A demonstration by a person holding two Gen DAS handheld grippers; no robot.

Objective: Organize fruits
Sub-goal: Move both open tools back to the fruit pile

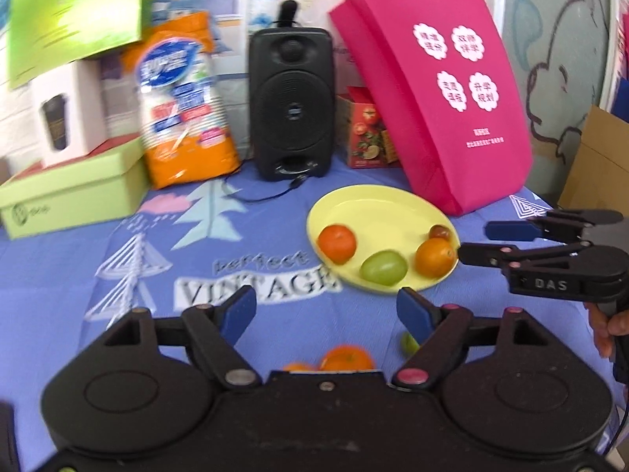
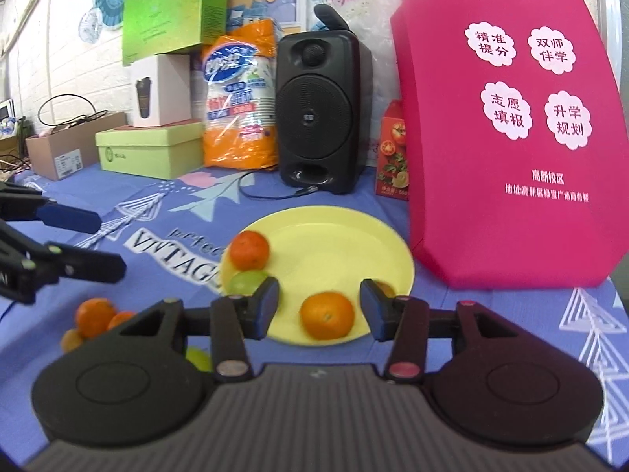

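A yellow plate (image 1: 373, 204) (image 2: 338, 236) lies on the blue cloth. On it are two oranges (image 1: 337, 244) (image 1: 435, 257), a green fruit (image 1: 383, 267) and a small dark red fruit (image 1: 439, 231). My right gripper (image 2: 320, 306) is open over the plate's near edge, jaws either side of an orange (image 2: 327, 315); it also shows in the left wrist view (image 1: 471, 242). My left gripper (image 1: 326, 310) is open and empty above the cloth. Under it lie loose oranges (image 1: 346, 358) and a green fruit (image 1: 409, 342), also in the right wrist view (image 2: 96, 316).
At the back stand a black speaker (image 1: 291, 102) with a cable, a pink tote bag (image 1: 440, 90), an orange packet (image 1: 184, 102), a red juice carton (image 1: 363, 129) and green and white boxes (image 1: 70, 192). A cardboard box (image 2: 70, 149) sits far left.
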